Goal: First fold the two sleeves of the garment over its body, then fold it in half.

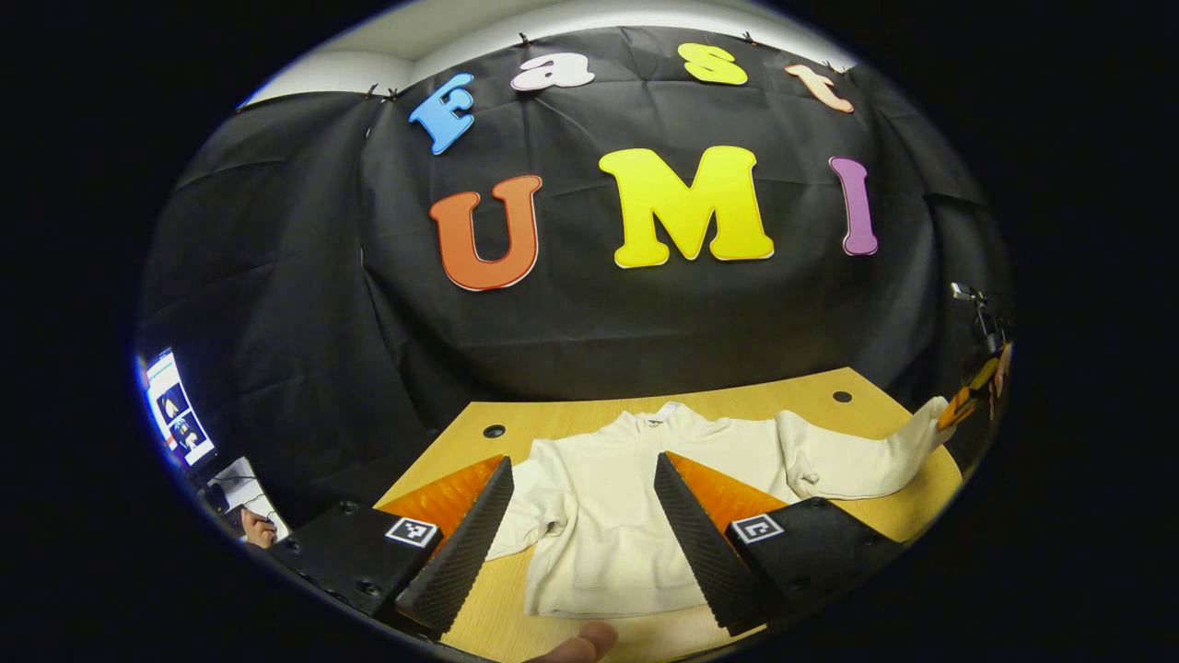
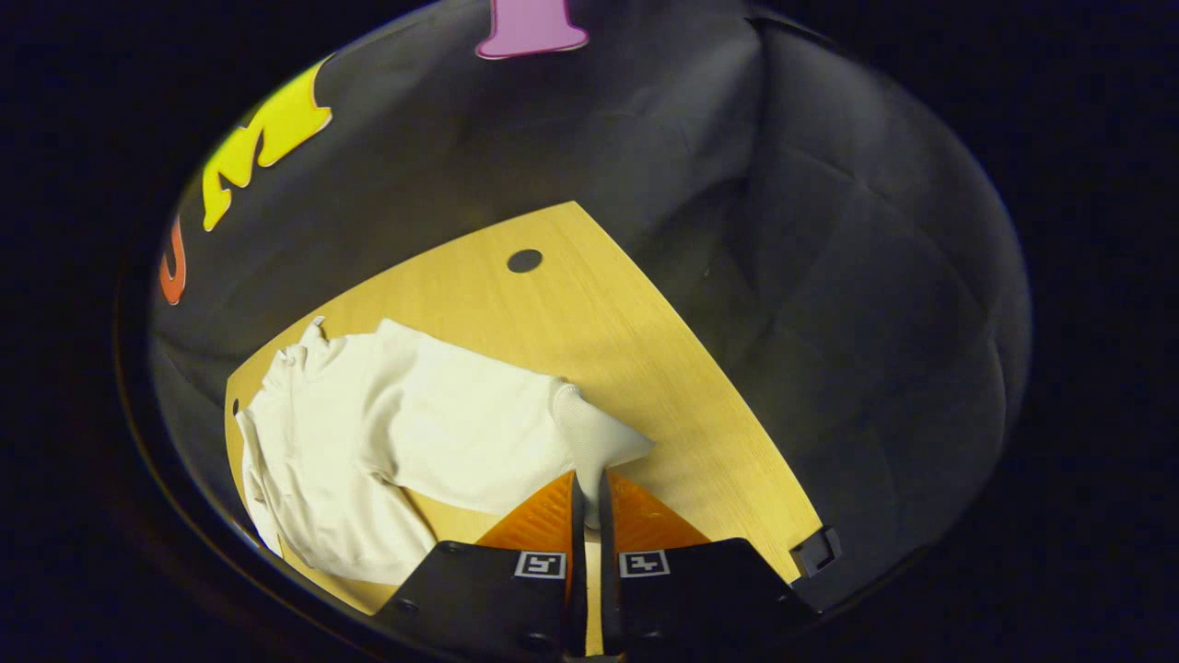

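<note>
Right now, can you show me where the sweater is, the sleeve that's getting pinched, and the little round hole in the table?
sweater (image 1: 608,516): left gripper view, its body.
sleeve (image 2: 599,437): right gripper view, its cuff.
hole (image 2: 524,261): right gripper view, its middle.

left tongs (image 1: 578,479) spread wide; right tongs (image 2: 587,488) clamped

A wooden table (image 1: 866,391) with round holes (image 2: 524,261) stands before black cloth (image 1: 304,304); a lit screen (image 1: 175,410) sits far left.
</note>
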Demonstrator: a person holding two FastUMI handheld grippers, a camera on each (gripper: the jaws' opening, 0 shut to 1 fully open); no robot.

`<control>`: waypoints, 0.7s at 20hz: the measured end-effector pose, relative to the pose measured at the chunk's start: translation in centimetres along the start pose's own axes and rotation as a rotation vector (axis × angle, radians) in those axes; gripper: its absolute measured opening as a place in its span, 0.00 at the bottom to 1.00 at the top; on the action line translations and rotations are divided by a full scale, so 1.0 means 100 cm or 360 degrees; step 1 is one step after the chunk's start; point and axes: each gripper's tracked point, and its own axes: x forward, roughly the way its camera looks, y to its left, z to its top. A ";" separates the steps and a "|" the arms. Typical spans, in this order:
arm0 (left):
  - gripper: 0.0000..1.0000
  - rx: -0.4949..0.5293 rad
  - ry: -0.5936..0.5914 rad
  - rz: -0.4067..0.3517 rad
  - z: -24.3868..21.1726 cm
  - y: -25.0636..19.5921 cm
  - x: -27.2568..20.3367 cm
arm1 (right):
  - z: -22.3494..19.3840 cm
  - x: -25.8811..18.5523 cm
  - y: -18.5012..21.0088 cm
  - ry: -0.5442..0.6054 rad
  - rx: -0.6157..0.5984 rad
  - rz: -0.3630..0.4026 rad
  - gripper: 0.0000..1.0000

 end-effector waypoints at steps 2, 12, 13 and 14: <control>0.99 -0.0008 -0.0001 -0.0019 -0.004 0.010 0.004 | 0.011 -0.012 0.040 -0.0048 -0.0060 0.0055 0.06; 1.00 -0.0067 0.0044 -0.0028 -0.030 0.068 0.023 | 0.008 -0.050 0.277 -0.0109 -0.0335 0.0430 0.06; 1.00 -0.0080 0.0063 -0.0023 -0.036 0.074 0.027 | 0.001 -0.047 0.304 -0.0098 -0.0377 0.0470 0.06; 1.00 -0.0094 0.0081 -0.0017 -0.040 0.080 0.029 | -0.004 -0.045 0.331 -0.0094 -0.0415 0.0519 0.06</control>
